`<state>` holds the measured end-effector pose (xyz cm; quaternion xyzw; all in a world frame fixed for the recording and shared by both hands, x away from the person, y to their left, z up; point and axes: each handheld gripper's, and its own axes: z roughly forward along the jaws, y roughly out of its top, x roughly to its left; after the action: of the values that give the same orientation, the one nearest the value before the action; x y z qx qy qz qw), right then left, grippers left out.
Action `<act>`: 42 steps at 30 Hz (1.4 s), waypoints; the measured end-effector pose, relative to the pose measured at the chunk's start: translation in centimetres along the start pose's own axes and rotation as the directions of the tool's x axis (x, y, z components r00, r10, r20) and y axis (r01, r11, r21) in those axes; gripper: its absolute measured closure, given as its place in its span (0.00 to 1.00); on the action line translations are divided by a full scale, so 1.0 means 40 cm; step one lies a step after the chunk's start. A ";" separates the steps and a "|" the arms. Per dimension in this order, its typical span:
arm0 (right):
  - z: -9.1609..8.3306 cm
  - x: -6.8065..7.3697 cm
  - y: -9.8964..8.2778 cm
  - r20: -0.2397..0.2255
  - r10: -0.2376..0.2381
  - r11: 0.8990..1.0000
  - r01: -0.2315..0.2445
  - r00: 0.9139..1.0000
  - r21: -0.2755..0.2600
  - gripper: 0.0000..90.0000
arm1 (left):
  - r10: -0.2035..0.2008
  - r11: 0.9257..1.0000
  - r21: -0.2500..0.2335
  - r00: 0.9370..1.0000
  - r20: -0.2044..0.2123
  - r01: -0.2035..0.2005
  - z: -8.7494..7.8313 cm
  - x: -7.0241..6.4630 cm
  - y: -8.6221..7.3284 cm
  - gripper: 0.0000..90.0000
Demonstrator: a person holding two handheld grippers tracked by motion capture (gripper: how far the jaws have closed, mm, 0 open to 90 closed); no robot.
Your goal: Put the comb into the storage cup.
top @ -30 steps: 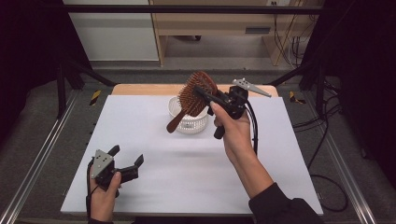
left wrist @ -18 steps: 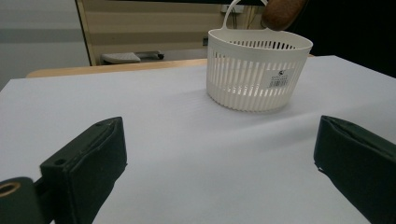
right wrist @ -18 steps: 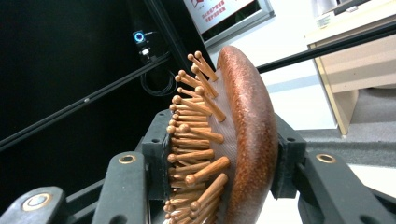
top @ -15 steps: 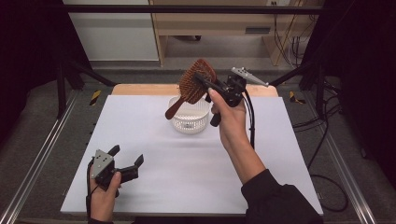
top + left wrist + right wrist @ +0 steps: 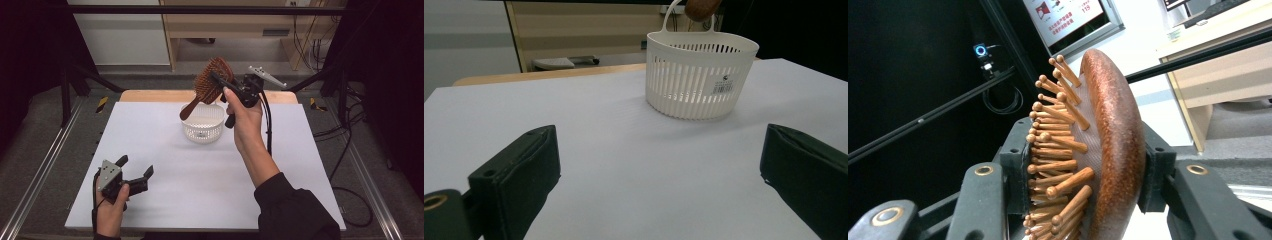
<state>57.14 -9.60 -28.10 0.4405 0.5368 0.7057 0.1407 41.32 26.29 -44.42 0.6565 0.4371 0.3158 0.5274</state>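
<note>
A brown wooden hairbrush [image 5: 210, 82] hangs in the air above the white slatted basket [image 5: 202, 121], its handle slanting down toward the basket's left rim. My right gripper [image 5: 220, 81] is shut on the brush head; up close the jaws clamp the bristle side and the rounded back of the brush [image 5: 1110, 150]. My left gripper [image 5: 135, 167] rests low at the table's front left, open with nothing between its jaws. From the left gripper view the basket [image 5: 699, 75] stands ahead on the white table, the brush handle tip [image 5: 701, 7] just over its rim.
The white table top [image 5: 200, 170] spreads wide between the basket and my left hand. Metal frame rails run along both sides. A wooden desk and cables stand beyond the far edge.
My right gripper has carried the brush upward and toward the far edge, lifting its head higher above the basket. The left gripper has stayed put.
</note>
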 end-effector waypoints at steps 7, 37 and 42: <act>0.005 -0.014 0.005 0.018 0.015 1.000 -0.014 1.000 -0.019 0.58 | -0.001 1.000 0.001 1.000 0.001 0.001 0.000 0.001 0.000 0.03; 0.002 -0.045 0.012 0.062 -0.014 1.000 0.015 0.998 -0.013 0.57 | 0.005 1.000 0.002 1.000 0.002 -0.005 0.000 0.000 0.000 0.02; 0.001 -0.050 0.012 0.069 -0.021 1.000 0.022 0.997 -0.010 0.57 | 0.005 1.000 0.001 1.000 0.003 -0.005 0.000 0.000 0.000 0.02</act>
<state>58.45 -11.12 -28.61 0.4578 0.5327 0.6915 0.1690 41.32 26.27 -44.44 0.6583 0.4349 0.3161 0.5268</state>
